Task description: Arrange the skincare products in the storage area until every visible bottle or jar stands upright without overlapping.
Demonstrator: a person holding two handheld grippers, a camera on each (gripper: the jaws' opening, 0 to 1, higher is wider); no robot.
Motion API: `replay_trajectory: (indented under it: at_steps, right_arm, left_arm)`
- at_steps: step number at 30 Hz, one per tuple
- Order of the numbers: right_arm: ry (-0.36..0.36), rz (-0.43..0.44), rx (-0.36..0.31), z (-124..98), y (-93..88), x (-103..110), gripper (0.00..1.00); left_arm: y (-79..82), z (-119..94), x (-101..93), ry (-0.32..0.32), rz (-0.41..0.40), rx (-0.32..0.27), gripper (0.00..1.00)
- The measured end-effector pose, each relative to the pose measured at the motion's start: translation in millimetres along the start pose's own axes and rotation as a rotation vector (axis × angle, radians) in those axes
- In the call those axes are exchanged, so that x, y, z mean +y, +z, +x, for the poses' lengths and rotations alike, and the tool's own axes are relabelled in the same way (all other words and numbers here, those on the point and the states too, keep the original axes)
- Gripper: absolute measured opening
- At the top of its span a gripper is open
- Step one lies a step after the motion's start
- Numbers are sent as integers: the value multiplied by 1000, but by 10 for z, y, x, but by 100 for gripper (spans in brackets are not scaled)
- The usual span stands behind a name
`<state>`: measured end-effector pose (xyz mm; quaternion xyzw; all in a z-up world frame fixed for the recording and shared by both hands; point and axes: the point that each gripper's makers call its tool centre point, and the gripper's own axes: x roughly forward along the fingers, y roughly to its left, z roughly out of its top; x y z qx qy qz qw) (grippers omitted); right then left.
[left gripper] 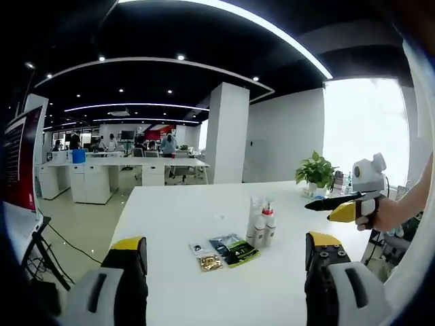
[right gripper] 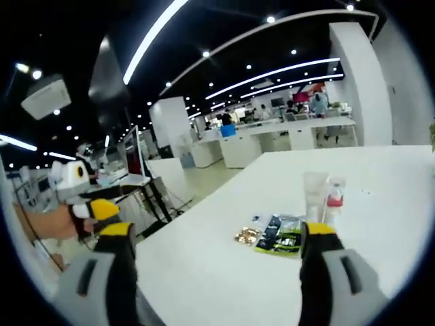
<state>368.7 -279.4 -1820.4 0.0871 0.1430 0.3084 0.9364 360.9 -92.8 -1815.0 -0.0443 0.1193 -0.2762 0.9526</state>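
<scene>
Both the left gripper [left gripper: 224,272] and right gripper [right gripper: 217,261] are hovering wide open, empty. Bottles [left gripper: 262,224] are standing touching mid-table [left gripper: 170,210], sachets [left gripper: 234,250] lying beside; a sideways approach is risking toppling them together.

The tabletop [left gripper: 204,272] is smooth, matt white, with a soft sheen from the lamps. The bottles [left gripper: 261,224] look like pale, semi-translucent plastic; one has a red band. The dark sachets [left gripper: 234,249] are glossy foil or film, and a small packet [left gripper: 209,263] glints gold. The floor [left gripper: 81,224] is polished and reflective.
</scene>
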Motion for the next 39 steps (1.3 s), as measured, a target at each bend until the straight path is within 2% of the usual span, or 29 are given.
replay_trajectory:
  at_steps: [7, 12, 17, 26, 39]
  right_arm:
    - [-33, -1, 9, -37, -62, -134, 99]
    - [-53, 1, 20, -64, -97, -211, 99]
    - [-73, 9, 13, -89, -77, -259, 99]
    - [-73, 27, 27, -124, -164, -209, 99]
    - [-114, 41, 21, -314, -261, -197, 99]
  left_arm:
    - [38, 90, 36, 3, -6, -5, 100]
    - [-35, 159, 38, 6, -8, 18, 100]
    - [-25, 204, 1, -1, -6, 22, 100]
    - [0, 201, -19, -4, 2, 19, 100]
    - [-82, 148, -112, -27, 6, 33, 100]
